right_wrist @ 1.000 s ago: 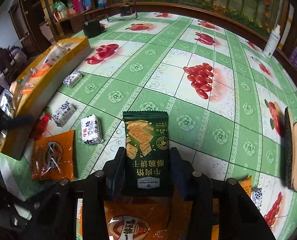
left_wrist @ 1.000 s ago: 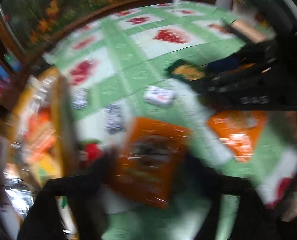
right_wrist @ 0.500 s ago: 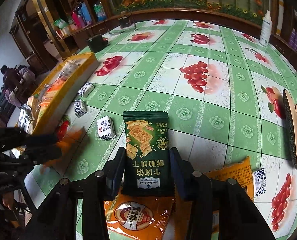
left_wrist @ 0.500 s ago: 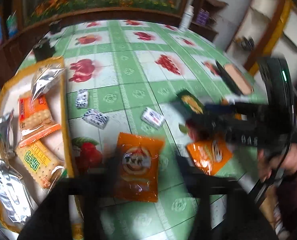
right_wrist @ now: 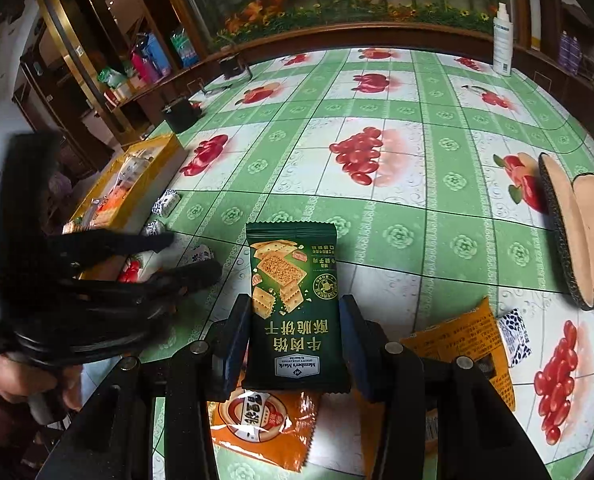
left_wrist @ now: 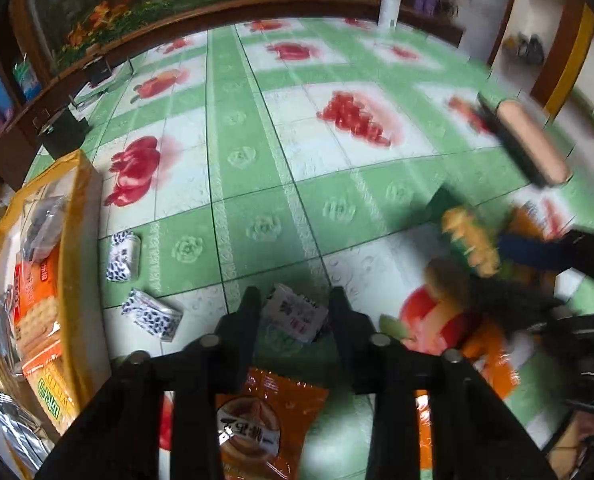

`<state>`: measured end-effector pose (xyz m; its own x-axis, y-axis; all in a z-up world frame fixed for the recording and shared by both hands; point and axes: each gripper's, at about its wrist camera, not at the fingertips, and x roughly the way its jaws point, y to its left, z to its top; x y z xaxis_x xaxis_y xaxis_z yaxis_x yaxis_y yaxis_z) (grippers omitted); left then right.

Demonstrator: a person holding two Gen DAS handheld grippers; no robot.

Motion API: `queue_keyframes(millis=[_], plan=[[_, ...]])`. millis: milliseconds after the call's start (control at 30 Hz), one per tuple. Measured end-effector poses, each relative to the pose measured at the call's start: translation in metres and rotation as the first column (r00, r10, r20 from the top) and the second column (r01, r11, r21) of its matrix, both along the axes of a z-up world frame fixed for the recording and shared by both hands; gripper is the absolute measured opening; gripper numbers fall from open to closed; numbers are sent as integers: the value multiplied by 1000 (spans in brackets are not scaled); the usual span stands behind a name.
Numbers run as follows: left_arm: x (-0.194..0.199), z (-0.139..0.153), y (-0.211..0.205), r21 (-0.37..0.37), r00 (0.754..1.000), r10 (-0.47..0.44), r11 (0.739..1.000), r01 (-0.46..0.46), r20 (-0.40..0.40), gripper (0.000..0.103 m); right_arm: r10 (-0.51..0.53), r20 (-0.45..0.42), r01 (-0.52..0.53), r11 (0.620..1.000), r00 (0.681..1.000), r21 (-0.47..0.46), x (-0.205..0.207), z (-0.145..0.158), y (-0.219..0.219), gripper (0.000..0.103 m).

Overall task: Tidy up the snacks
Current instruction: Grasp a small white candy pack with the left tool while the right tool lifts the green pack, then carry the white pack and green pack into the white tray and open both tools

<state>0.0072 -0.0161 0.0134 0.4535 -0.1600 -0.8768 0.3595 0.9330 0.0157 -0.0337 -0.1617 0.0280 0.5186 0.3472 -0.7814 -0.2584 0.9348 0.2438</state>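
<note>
Closing on the small white packet (left_wrist: pixel 295 314) low in the middle of the left wrist view, we have the left gripper (left_wrist: pixel 293 304) astride it, jaws just narrowed around it, though we cannot tell if the pads press yet. In the right wrist view the right gripper (right_wrist: pixel 295 330) is clenched on the green cracker pack (right_wrist: pixel 293 308), held above an orange snack bag (right_wrist: pixel 263 424) on the green tablecloth (right_wrist: pixel 417 168). To do this well, we judge we should pinch the packet squarely, lift it clear, then carry it to the yellow tray (left_wrist: pixel 79 184) at the left edge.
</note>
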Motion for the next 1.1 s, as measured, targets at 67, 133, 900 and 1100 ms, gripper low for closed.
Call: queue_keyframes(millis=[67,133,900,1100], plan=[[-5,0,0,5,1000,-7,1000,7,30,33,0,7,0,1000,1000,2,-1,2,-3,48],[-6,1,4,-21,1000,-3,1000,3,25,33,-5,15,5,1000,1000,5,-3,4,-5,48],[-79,78,212,-196,919,365,922,-334,149,33,211,39,-214,972,977,96,-10,37,109,48],[-80,50,269,-198,878,469,873,-445,98,33,295,24,-296,951,955,93,0,37,176,48]])
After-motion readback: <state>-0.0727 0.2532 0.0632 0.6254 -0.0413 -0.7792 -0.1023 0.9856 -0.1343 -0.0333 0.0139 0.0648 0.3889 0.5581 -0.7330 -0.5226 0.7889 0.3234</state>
